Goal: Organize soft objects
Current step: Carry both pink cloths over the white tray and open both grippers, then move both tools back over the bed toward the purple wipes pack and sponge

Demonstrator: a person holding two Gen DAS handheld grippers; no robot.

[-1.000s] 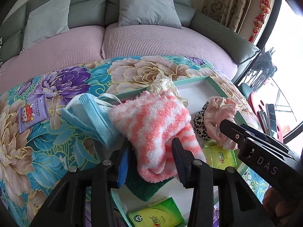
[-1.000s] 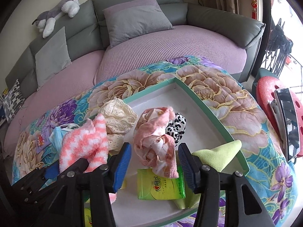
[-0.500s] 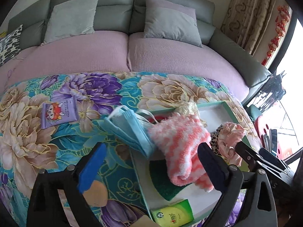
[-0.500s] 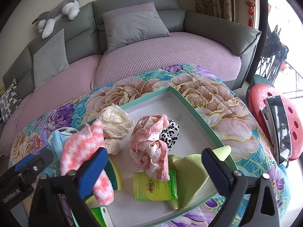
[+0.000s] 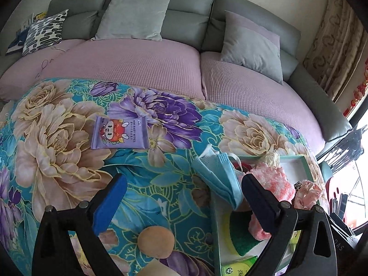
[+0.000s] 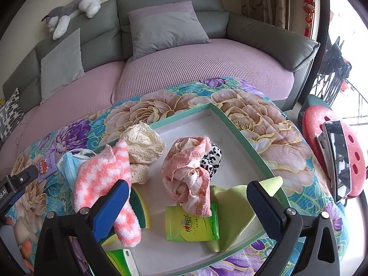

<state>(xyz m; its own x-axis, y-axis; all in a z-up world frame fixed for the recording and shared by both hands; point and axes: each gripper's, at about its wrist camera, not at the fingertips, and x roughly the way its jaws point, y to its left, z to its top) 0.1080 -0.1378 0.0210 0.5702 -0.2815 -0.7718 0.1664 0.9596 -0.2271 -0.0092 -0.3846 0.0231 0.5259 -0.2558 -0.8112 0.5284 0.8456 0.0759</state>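
Note:
A white tray with a green rim [image 6: 241, 135] lies on the floral cloth. In it lie a pink-and-white fuzzy sock [image 6: 103, 179], a cream lace cloth [image 6: 142, 145], a pink towel bundle [image 6: 188, 172], a leopard scrunchie [image 6: 212, 158], a green tissue pack [image 6: 191, 224], a yellow-green cloth [image 6: 234, 204] and a green sponge [image 6: 140, 209]. A blue face mask [image 5: 220, 179] hangs over the tray's left rim. A purple baby-wipes pack [image 5: 119, 133] and a round beige puff [image 5: 156, 241] lie on the cloth. My left gripper [image 5: 184, 207] is open and empty above the cloth. My right gripper [image 6: 188, 209] is open and empty above the tray.
A grey sofa with a purple seat cover [image 5: 138, 64] and cushions [image 6: 165, 30] stands behind the floral table cloth [image 5: 57, 138]. A plush toy [image 6: 73, 9] lies on the sofa back. A red stool with a phone [image 6: 338, 161] stands at the right.
Both grippers opened wide and pulled back. The left let go of the fuzzy sock, which now lies in the tray, and swung left over the cloth. The right released the pink towel bundle.

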